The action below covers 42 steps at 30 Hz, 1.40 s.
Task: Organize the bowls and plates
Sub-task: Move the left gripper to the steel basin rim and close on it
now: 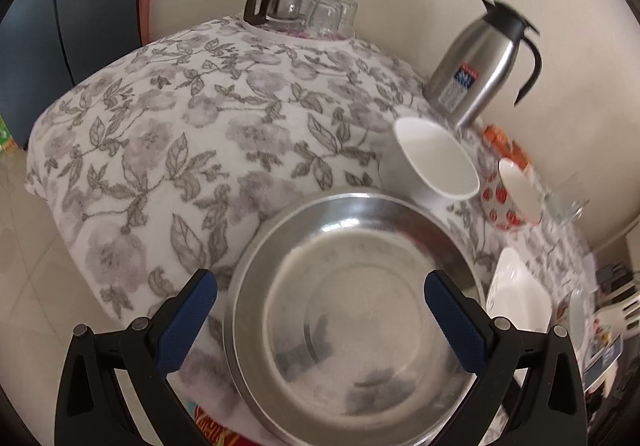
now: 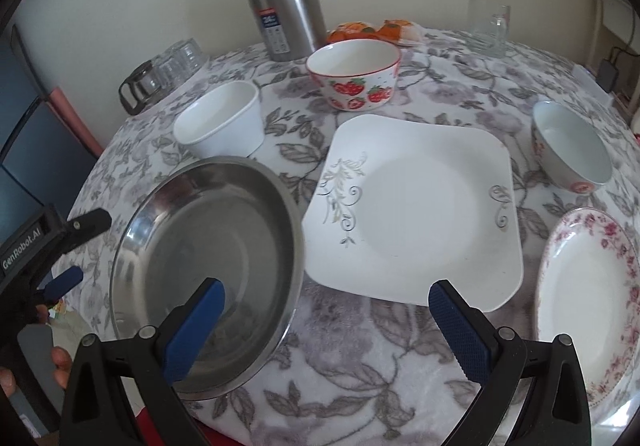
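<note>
Steel plate (image 1: 356, 310) fills the near part of the left wrist view, lying on the floral cloth (image 1: 160, 134) of the counter. The left tongs (image 1: 320, 310) hang over it, spread wide with nothing between the blue pads (image 1: 188, 318); one pad sits outside the plate's left rim, the other above its right side. Just behind the plate stands a white bowl (image 1: 436, 162), and beside that a strawberry bowl (image 1: 508, 198). A steel jug (image 1: 480, 66) stands behind them near the wall. At the far edge are a glass pot (image 1: 280, 4) and upturned glasses (image 1: 332, 14). A square plate (image 1: 516, 294) shows at the right.

From the right wrist view, the right tongs (image 2: 326, 322) are also open and empty, above the cloth between the steel plate (image 2: 208, 258) and the square plate (image 2: 416, 214). The left tongs (image 2: 72, 250) appear at the steel plate's left edge, held by a hand (image 2: 56, 362). A floral plate (image 2: 592, 294) lies at the right, a small bowl (image 2: 572, 150) behind it. The white bowl (image 2: 220, 122) and strawberry bowl (image 2: 354, 74) stand farther back, then the jug (image 2: 284, 2), a mug (image 2: 490, 26) and orange food (image 2: 372, 30).
</note>
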{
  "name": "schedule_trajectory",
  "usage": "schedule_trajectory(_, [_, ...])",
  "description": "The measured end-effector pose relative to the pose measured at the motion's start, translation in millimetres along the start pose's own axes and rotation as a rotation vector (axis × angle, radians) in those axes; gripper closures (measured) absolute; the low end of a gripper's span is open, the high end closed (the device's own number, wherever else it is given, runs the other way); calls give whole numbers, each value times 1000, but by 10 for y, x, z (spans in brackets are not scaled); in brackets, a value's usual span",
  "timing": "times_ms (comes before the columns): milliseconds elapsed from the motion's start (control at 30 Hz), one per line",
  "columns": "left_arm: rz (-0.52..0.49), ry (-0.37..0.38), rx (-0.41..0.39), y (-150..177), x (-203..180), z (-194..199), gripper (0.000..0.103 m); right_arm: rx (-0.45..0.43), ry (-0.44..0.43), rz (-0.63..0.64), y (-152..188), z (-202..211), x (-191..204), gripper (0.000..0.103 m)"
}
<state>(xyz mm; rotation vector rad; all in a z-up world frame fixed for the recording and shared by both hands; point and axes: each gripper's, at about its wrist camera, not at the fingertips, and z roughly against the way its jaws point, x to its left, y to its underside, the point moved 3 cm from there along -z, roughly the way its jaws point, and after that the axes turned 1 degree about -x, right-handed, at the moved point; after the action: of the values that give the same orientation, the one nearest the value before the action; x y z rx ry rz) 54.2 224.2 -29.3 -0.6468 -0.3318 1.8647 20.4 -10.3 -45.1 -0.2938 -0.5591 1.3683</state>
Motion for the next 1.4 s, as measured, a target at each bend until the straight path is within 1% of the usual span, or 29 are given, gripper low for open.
schedule_trajectory(100, [-10, -4, -21, -31, 81, -25, 0, 23, -30, -8, 17, -65, 34, 0])
schedule_trajectory(133, [-36, -15, -16, -41, 89, -46, 0, 27, -40, -14, 20, -78, 44, 0])
schedule_trajectory(200, [-82, -34, -11, -48, 102, -78, 0, 34, -54, -24, 14, -129, 53, 4])
schedule_trajectory(367, [-167, -25, 20, -2, 122, -191, 0, 85, -58, -40, 22, -273, 75, 13])
schedule_trajectory(433, [-185, -25, 32, 15, 122, -233, 0, 79, -49, -35, 25, -280, 85, 13])
schedule_trajectory(467, [-191, -19, 39, 20, 125, -255, 0, 79, -45, -30, 27, -286, 92, 13])
schedule_trajectory(633, [-194, 22, 69, 45, 143, -331, 0, 80, -23, -32, 19, -270, 88, 21])
schedule_trajectory(767, [-210, 7, 68, 56, 152, -356, 0, 84, -15, -43, 21, -258, 67, 26])
schedule_trajectory(933, [-220, 10, 64, 60, 158, -355, 0, 126, -36, -86, 87, -292, 23, 31])
schedule_trajectory(1000, [-221, 18, 64, 58, 161, -357, 0, 143, -44, -102, 107, -333, 0, 40])
schedule_trajectory(1033, [-221, 20, 67, 59, 164, -364, 1, 154, -48, -111, 117, -360, -11, 42])
schedule_trajectory(1067, [-221, 27, 69, 63, 166, -375, 1, 163, -52, -118, 125, -386, -19, 47])
schedule_trajectory(1100, [-222, 34, 74, 66, 166, -388, 3, 170, -58, -124, 135, -407, -23, 52])
schedule_trajectory(1133, [-223, 36, 80, 74, 167, -403, 10, 176, -62, -127, 140, -426, -22, 55])
schedule_trajectory(1167, [-220, 40, 89, 80, 174, -425, 17, 179, -65, -127, 141, -439, -18, 60])
schedule_trajectory(1200, [-216, 45, 98, 87, 183, -445, 21, 178, -67, -126, 138, -445, -14, 64])
schedule_trajectory(1233, [-212, 52, 108, 97, 189, -466, 29, 174, -68, -124, 132, -444, -7, 66])
schedule_trajectory(1267, [-207, 61, 116, 105, 196, -488, 35, 169, -67, -122, 120, -447, -3, 70])
schedule_trajectory(1367, [-208, 33, 119, 112, 226, -525, 45, 152, -62, -116, 88, -450, 6, 75])
schedule_trajectory(1400, [-204, 26, 117, 107, 242, -531, 49, 149, -64, -114, 76, -456, 10, 78])
